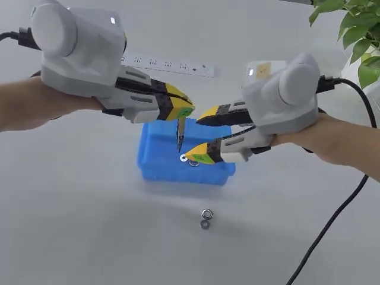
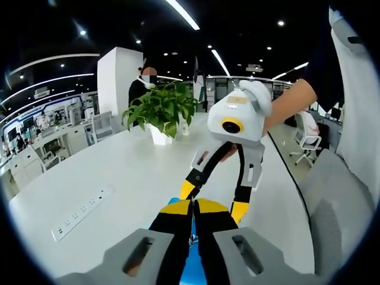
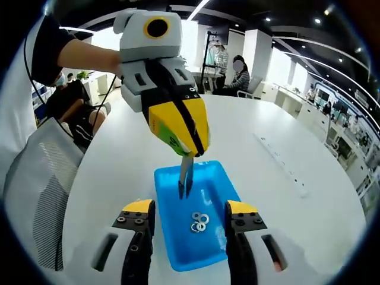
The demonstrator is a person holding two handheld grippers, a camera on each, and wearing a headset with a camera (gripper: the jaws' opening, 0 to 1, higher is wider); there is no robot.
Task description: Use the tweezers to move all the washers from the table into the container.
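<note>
- An open-plan office with ceiling lights lies behind a wide white table (image 1: 89, 225). A white power strip (image 1: 169, 64) lies at the far side and a green potted plant (image 1: 353, 29) stands at one corner.
- A blue rectangular plastic container (image 1: 157, 148) sits mid-table, and a few small silver metal washers (image 3: 199, 221) lie together on its floor.
- The left hand-held gripper (image 1: 181, 110) has its yellow-tipped jaws clamped together on slim dark metal tweezers (image 1: 180, 135), which hang point-down over the container. The tips are above the tray floor and just beside the washers already inside.
- I cannot tell whether the tweezer tips hold a washer; they look empty.
- The right hand-held gripper (image 1: 199, 136) hovers over the container's near end with its jaws wide apart, holding nothing.
- Two more silver washers (image 1: 206, 214) lie touching each other on the bare table, near the container's front wall.
- Judged from this, the drop-off at the container is the step in hand and the task is partly done.
- The next move calls for carrying the tweezers out over the front wall and down to that pair. One thin ring must then be pinched without knocking the other away.
</note>
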